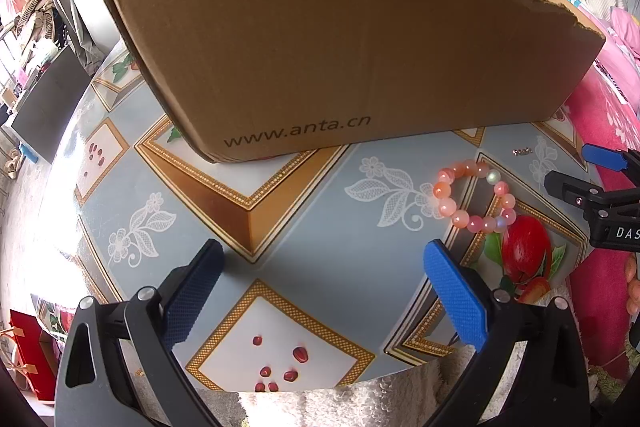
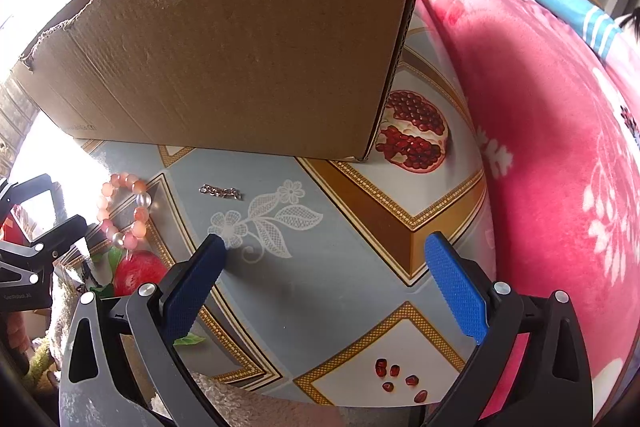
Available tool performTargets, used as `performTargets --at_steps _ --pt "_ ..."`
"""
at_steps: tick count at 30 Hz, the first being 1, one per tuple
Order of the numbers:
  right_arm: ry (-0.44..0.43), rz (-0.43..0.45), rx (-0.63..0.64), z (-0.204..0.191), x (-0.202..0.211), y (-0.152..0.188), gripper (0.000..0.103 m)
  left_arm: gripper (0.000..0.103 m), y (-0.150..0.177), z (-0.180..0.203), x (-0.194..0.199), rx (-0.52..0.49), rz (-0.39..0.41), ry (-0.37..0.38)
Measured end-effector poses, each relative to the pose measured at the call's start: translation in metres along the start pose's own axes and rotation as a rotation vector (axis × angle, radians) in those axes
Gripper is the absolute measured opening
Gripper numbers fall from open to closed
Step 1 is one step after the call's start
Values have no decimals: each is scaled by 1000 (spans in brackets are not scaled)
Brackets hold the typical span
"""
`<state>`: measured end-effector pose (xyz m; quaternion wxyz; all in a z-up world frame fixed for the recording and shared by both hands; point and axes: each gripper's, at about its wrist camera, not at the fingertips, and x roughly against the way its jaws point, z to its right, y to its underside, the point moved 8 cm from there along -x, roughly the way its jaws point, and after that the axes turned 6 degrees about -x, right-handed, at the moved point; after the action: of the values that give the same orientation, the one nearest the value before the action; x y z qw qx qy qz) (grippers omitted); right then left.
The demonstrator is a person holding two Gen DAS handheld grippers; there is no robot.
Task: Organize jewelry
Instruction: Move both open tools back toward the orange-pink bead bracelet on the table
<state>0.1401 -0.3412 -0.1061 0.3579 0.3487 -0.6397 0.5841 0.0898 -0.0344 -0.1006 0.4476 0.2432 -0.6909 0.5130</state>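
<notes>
A pink bead bracelet [image 1: 476, 199] lies on the patterned table, right of my left gripper [image 1: 324, 259]; it also shows at the left of the right wrist view [image 2: 124, 211]. A small silver chain piece [image 2: 221, 191] lies near the box's base; it is tiny in the left wrist view [image 1: 522, 151]. An open cardboard box [image 1: 344, 55] stands at the back, and also fills the right wrist view [image 2: 224, 55]. My left gripper is open and empty above the table. My right gripper [image 2: 324, 251] is open and empty, right of the chain piece.
The table [image 1: 312, 239] has a printed cloth with fruit and flower pictures. A pink blanket [image 2: 540, 131] lies along the right edge. A white towel [image 1: 340, 403] hangs at the near edge. Clutter and a red bag [image 1: 28, 355] are left of the table.
</notes>
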Motion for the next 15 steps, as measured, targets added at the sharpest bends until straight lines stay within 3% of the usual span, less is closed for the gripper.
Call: performTargets --at_steps 15 --pt "3 10 -8 -3 -1 1 95 98 -1 0 0 0 -1 0"
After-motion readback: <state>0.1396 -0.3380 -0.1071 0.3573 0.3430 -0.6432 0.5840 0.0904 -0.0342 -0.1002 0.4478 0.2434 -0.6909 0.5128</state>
